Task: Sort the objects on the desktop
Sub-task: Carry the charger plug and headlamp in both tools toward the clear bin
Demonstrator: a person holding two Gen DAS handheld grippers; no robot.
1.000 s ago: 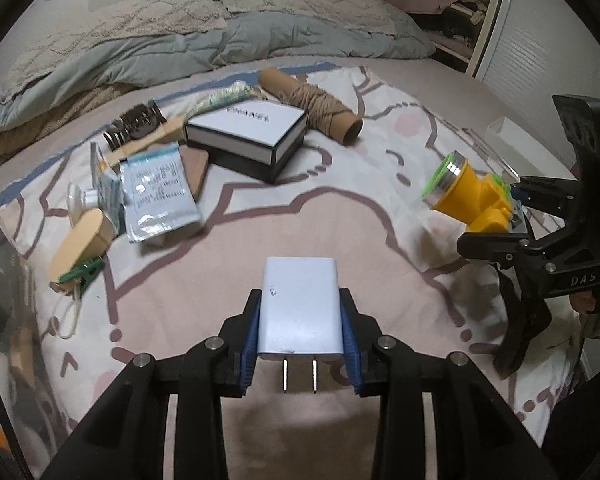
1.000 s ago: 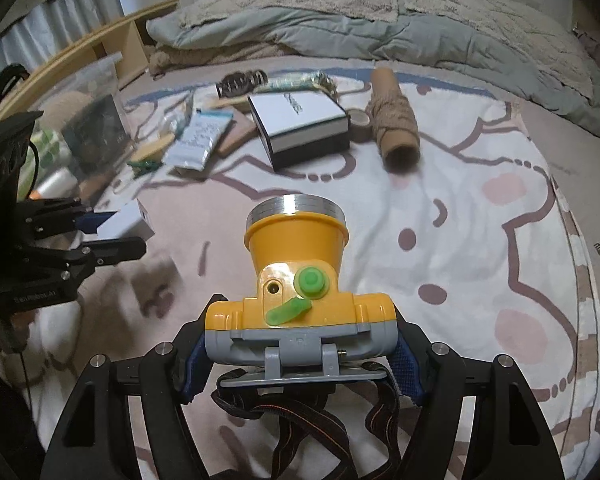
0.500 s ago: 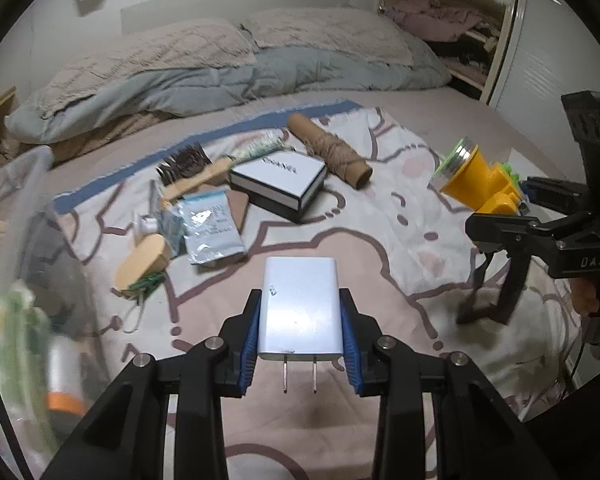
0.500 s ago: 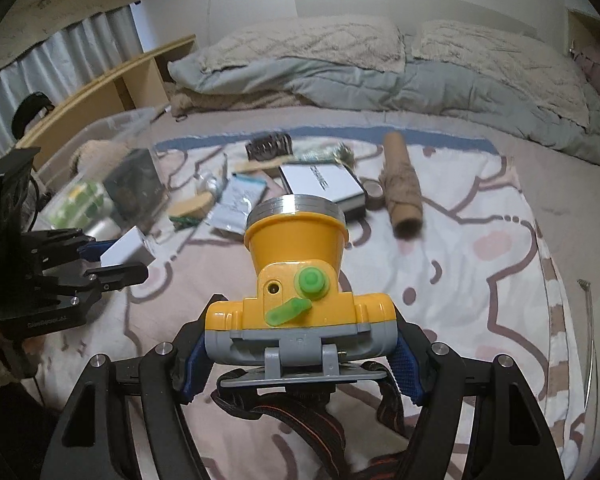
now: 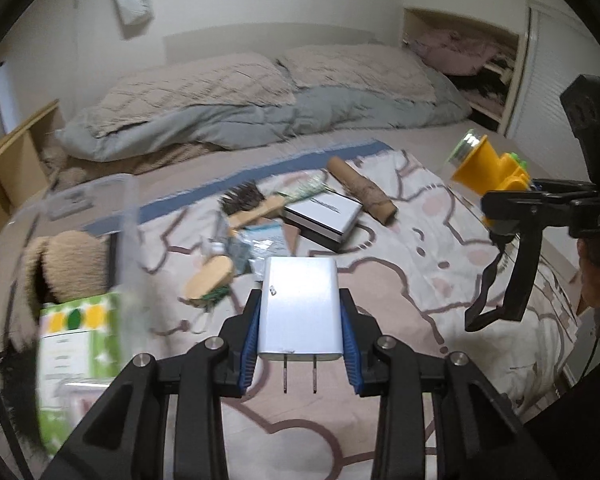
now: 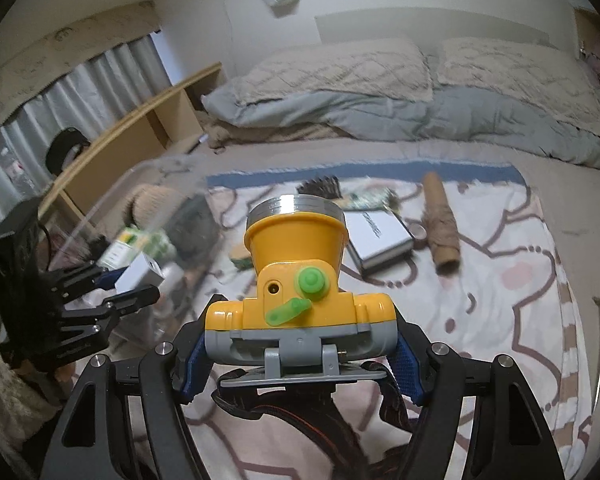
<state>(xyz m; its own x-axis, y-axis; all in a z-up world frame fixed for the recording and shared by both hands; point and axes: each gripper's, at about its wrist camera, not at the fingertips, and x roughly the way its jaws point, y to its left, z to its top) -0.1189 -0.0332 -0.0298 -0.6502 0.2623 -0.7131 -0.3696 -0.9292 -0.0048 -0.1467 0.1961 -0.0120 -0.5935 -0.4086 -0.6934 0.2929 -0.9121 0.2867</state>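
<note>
Bed (image 5: 380,288) clutter: box (image 5: 324,216), brush (image 5: 252,206); bin (image 5: 76,280) left of charger (image 5: 300,312).

White charger (image 5: 299,310) is sitting mid-frame, prongs toward the camera — yellow headlamp (image 6: 298,276) is sitting centre-frame, lens facing away.

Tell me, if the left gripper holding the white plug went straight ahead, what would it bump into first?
Probably the blue-and-white foil packet lying on the patterned bedspread, just beyond the white charger plug in the left gripper; depth is uncertain.
</note>
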